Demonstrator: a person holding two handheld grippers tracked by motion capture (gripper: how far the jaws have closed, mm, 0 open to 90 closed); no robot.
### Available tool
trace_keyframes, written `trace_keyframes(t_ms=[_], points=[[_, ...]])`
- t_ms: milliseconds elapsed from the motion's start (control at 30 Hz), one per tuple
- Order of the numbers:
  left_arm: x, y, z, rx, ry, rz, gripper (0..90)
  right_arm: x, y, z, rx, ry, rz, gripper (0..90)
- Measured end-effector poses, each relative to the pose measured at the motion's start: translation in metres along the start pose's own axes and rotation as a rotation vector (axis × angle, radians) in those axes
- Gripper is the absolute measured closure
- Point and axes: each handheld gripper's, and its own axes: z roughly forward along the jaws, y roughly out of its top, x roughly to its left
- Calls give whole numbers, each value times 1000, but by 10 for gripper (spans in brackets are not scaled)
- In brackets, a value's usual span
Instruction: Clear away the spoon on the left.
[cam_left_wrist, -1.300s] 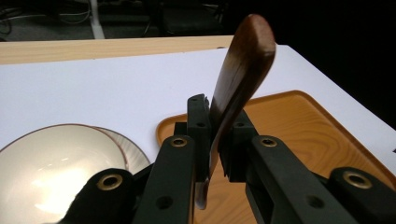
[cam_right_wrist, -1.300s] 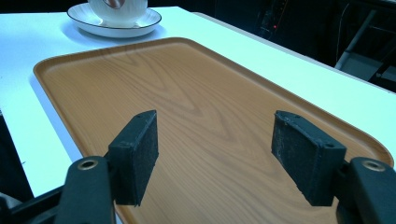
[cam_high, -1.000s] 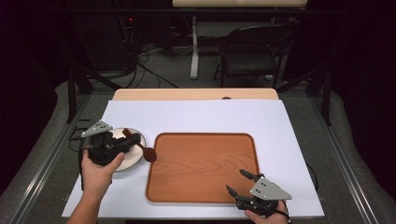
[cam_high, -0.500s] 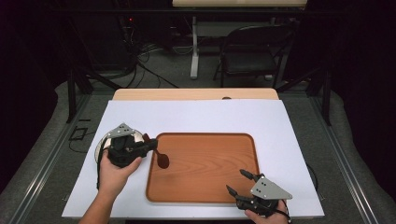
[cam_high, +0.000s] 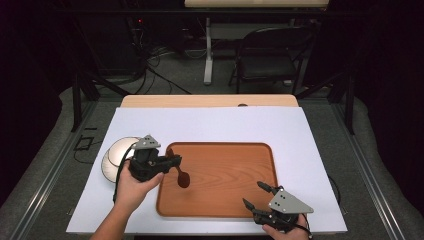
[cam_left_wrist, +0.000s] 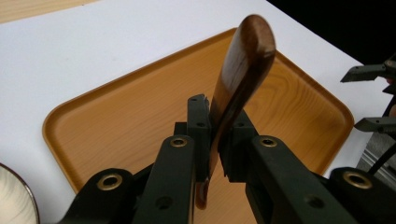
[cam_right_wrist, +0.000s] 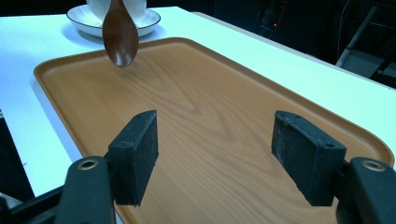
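My left gripper (cam_high: 172, 161) is shut on a dark wooden spoon (cam_high: 183, 179) by its handle, over the left edge of the wooden tray (cam_high: 235, 195). In the left gripper view the pads (cam_left_wrist: 200, 126) pinch the spoon (cam_left_wrist: 243, 60), whose bowl end sticks out above the tray (cam_left_wrist: 116, 126). My right gripper (cam_high: 256, 195) rests at the tray's front right corner, open and holding nothing. Seen from the right gripper view, its jaws (cam_right_wrist: 224, 149) stand wide over the tray (cam_right_wrist: 210, 93), and the spoon (cam_right_wrist: 120, 35) hangs above the far end.
A white plate (cam_high: 116, 150) sits left of the tray on the white mat (cam_high: 250, 125); the right gripper view shows a cup standing on the plate (cam_right_wrist: 79, 18). The table's wooden back edge (cam_high: 210, 101) borders a dark floor with a chair (cam_high: 270, 55) and cables.
The left hand has carried the spoon rightward, from above the plate to over the tray's left edge. The right gripper has stayed in place.
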Motion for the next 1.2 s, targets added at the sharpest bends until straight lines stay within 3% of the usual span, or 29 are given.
trace_keyframes(t_ms=[500, 667, 1200], points=[[-10, -3, 16, 87, -55, 33, 839, 0, 0, -1, -1, 1, 1, 315], [-7, -4, 22, 111, -71, 20, 839, 0, 0, -1, 2, 4, 2, 315], [2, 1, 35, 111, -65, -15, 824, 0, 0, -1, -2, 3, 2, 315]])
